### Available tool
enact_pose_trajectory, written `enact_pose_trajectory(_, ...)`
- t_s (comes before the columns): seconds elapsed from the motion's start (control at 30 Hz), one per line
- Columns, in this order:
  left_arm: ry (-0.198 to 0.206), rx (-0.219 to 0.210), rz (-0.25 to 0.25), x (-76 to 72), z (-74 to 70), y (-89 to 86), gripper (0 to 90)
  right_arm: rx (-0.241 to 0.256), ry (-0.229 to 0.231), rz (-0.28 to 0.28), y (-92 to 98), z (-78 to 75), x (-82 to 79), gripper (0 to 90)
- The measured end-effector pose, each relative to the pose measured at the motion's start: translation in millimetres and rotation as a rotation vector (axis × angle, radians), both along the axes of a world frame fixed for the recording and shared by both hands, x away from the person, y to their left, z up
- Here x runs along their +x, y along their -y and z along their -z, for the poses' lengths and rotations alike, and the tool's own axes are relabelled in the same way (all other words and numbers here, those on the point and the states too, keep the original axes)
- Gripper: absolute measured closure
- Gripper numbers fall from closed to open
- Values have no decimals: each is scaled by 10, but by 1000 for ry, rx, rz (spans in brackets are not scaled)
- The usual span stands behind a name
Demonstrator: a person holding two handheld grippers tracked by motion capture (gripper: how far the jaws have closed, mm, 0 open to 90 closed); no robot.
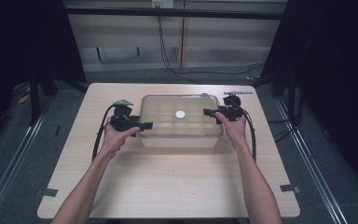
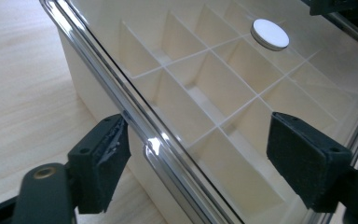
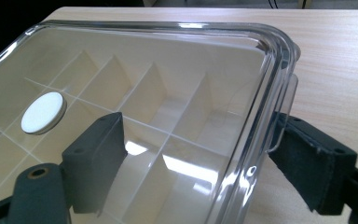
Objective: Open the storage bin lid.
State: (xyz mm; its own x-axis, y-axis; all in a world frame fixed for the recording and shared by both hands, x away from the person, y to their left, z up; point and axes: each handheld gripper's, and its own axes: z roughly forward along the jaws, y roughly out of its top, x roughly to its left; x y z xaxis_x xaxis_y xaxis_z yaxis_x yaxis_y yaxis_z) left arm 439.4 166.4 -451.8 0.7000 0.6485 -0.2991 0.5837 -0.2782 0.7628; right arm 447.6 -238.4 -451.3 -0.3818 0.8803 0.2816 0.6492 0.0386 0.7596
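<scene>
- Pale wooden surface point(image 1: 168, 182) carries everything, with grey floor and dark curtains around it and a light panelled wall behind.
- Nearest the person, the left gripper point(image 2: 205, 163) has its jaws apart, straddling the left long rim of the clear plastic lid point(image 2: 279, 93): one jaw outside the box wall, the other over the lid.
- From the high view, the left gripper point(image 1: 142, 125) sits at the box's left end and the right gripper point(image 1: 210, 112) at its right end, each held in one hand.
- The right gripper point(image 3: 196, 163) also has its jaws apart, one over the lid point(image 3: 135, 51) and one outside, just beside the small clear tab at the lid's rounded corner.
- Between the two pairs of jaws lies the cream rectangular box divided into compartments point(image 1: 179, 135), with the lid resting on it.
- Beyond both pairs of jaws, near the lid's middle, sits a small white round disc point(image 1: 180, 114); it seems to be on top of the lid, though I cannot be sure.
- Judged risk: the rim is smooth and glossy, so jaws closing on it could slip off.
- Uneven lifting by the two hands would likely tilt the lid and send the disc point(image 2: 270, 34) sliding off.
- A lid caught on one side might drag the light box across the surface.
</scene>
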Motion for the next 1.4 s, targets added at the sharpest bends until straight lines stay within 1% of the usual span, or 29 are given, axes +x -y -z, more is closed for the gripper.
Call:
enact_pose_trajectory(0.03,20,-7,-4,-19,-25,-29,255,13,11,3,7,-14,-11,197)
enact_pose_trajectory(0.13,23,-17,-11,-33,-35,-28,270,25,24,4,13,-26,-18,206)
enact_pose_trajectory(0.17,37,-6,-8,-46,-40,-34,282,30,19,10,12,-47,-34,210)
enact_pose_trajectory(0.2,39,-15,-16,-54,-40,-39,294,31,25,10,15,-50,-37,213)
enact_pose_trajectory(0.23,48,-14,-15,-57,-42,-54,312,38,24,12,20,-56,-46,214)
enact_pose_trajectory(0.27,50,-27,-25,-64,-41,-59,338,51,30,9,31,-57,-51,218)
enact_pose_trajectory(0.33,60,-34,-24,-77,-39,-73,353,78,29,8,53,-61,-67,228)
enact_pose_trajectory(0.37,60,-34,-24,-77,-39,-73,359,78,29,8,53,-61,-67,228)
enact_pose_trajectory(0.4,51,-51,-24,-79,-19,-87,367,111,31,0,77,-61,-78,244)
enact_pose_trajectory(0.43,42,-48,-19,-73,-27,-94,367,122,28,3,87,-66,-80,253)
enact_pose_trajectory(0.5,59,-45,-24,-81,-45,-117,391,139,26,-3,108,-70,-87,272)
enact_pose_trajectory(0.57,55,-56,-38,-84,-66,-148,423,148,40,-7,107,-85,-104,299)
enact_pose_trajectory(0.67,64,-52,-47,-84,-83,-181,451,166,51,-17,96,-109,-127,319)
enact_pose_trajectory(0.73,63,-47,-54,-92,-87,-190,475,166,55,-29,86,-124,-142,361)
enact_pose_trajectory(0.77,63,-56,-60,-98,-86,-193,489,168,55,-32,84,-129,-150,381)
enact_pose_trajectory(0.83,66,-66,-54,-107,-92,-208,513,161,63,-30,86,-136,-169,410)
enact_pose_trajectory(0.93,76,-59,-53,-120,-113,-213,542,166,64,-26,121,-131,-200,463)
enact_pose_trajectory(0.97,84,-63,-50,-134,-129,-206,554,173,67,-25,135,-129,-211,465)
enact_pose_trajectory(1.0,84,-63,-50,-134,-129,-206,559,180,68,-19,144,-130,-226,470)
enact_pose_trajectory(1.03,89,-56,-47,-145,-142,-195,561,183,70,-21,148,-131,-236,472)
enact_pose_trajectory(1.07,86,-60,-49,-149,-147,-189,563,177,68,-17,144,-140,-250,472)
enact_pose_trajectory(1.17,86,-51,-49,-161,-165,-189,576,140,74,-9,111,-171,-291,461)
enact_pose_trajectory(1.2,86,-51,-49,-161,-165,-189,583,141,75,-8,111,-176,-299,462)
enact_pose_trajectory(1.23,87,-64,-50,-170,-177,-194,596,154,75,-7,117,-179,-312,465)
enact_pose_trajectory(1.4,92,-61,-44,-182,-190,-197,614,157,76,7,125,-202,-360,480)
